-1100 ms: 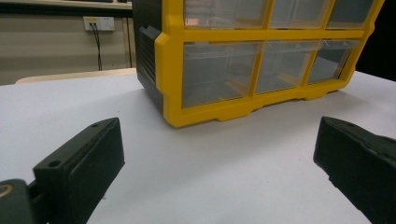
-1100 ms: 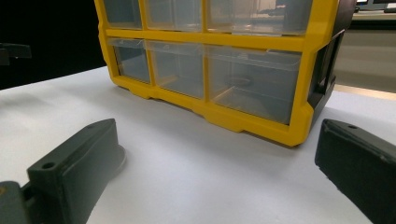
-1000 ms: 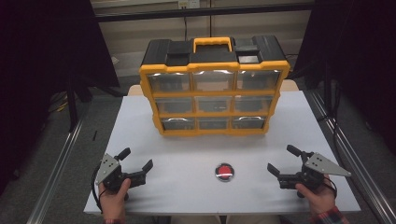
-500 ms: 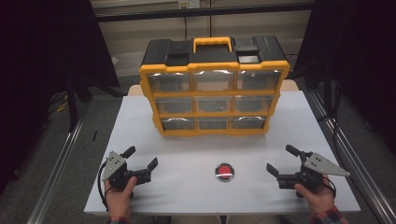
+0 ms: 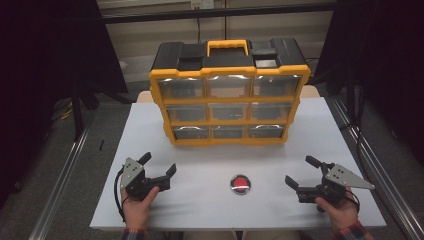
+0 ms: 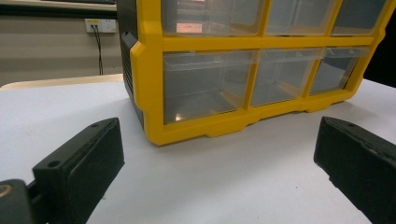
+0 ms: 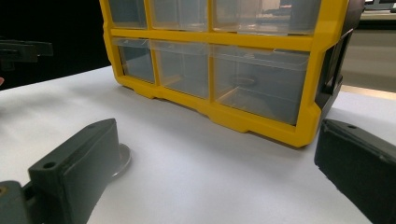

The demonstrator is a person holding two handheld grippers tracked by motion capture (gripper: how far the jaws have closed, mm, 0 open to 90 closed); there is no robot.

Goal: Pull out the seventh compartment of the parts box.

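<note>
Nearest the person, at the front edge of the table (image 5: 150, 125), each hand holds a gripper low over the white top. The left gripper (image 5: 160, 169) sits at the front left with its jaws spread wide and nothing between them; in the left gripper view its two black jaws stand far apart, with bare table between and the lower left corner of the organizer (image 6: 243, 70) ahead. The right gripper (image 5: 306, 172) is at the front right, jaws likewise spread and empty, with a grey three-cornered plate on top. Between the two grippers — somewhat nearer the right one — a small round red button (image 5: 240, 183) in a silvery ring lies flat on the table, apart from both; in the right gripper view its rim peeks out just behind the left-hand jaw. Farther back, in the middle of the table and well apart from both grippers, the yellow-and-black organizer stands upright — three rows of three clear drawers, all pushed in, facing the person, with a yellow handle (image 5: 227, 46) on its black top. In the right gripper view the left gripper shows dimly at the far left edge.
</note>
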